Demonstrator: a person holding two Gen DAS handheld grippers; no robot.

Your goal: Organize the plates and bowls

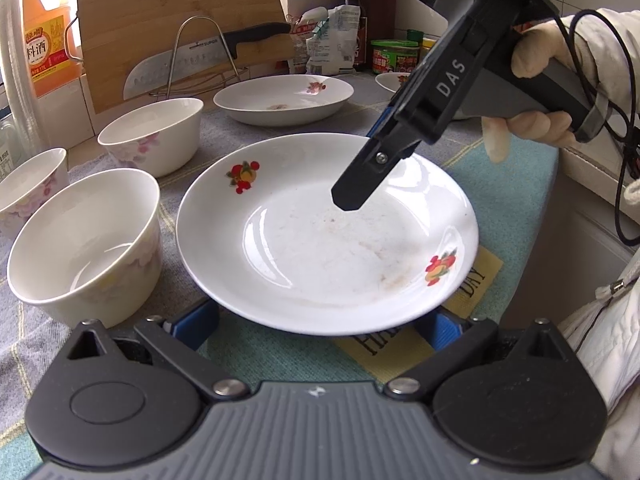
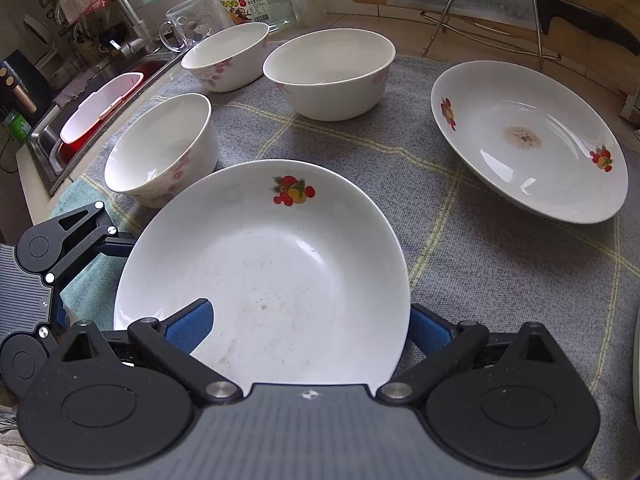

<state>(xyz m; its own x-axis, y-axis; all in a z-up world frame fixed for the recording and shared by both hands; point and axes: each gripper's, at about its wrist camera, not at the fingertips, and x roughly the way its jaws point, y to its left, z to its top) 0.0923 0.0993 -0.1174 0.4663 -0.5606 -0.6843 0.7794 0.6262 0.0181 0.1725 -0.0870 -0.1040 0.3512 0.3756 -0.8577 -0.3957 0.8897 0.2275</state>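
A white fruit-print plate (image 1: 320, 236) (image 2: 272, 272) is held slightly above the grey cloth. My right gripper (image 1: 372, 168) (image 2: 308, 328) grips the plate's rim, one blue pad (image 2: 192, 320) over the rim, the other under it. My left gripper (image 1: 316, 328) is open, its blue fingers (image 1: 196, 320) wide apart under the plate's near edge; its body (image 2: 60, 248) shows in the right wrist view. A second plate (image 1: 284, 96) (image 2: 532, 140) with a brown stain lies farther back. Three white floral bowls (image 1: 88, 240) (image 1: 156, 132) (image 1: 28, 184) stand at the left.
A cutting board (image 1: 180, 12) and a knife (image 1: 208, 52) on a wire rack stand at the back, with bottles (image 1: 46, 32) and jars (image 1: 396, 56). Another dish (image 1: 394, 80) sits at the far right. A sink (image 2: 92, 116) lies beyond the bowls.
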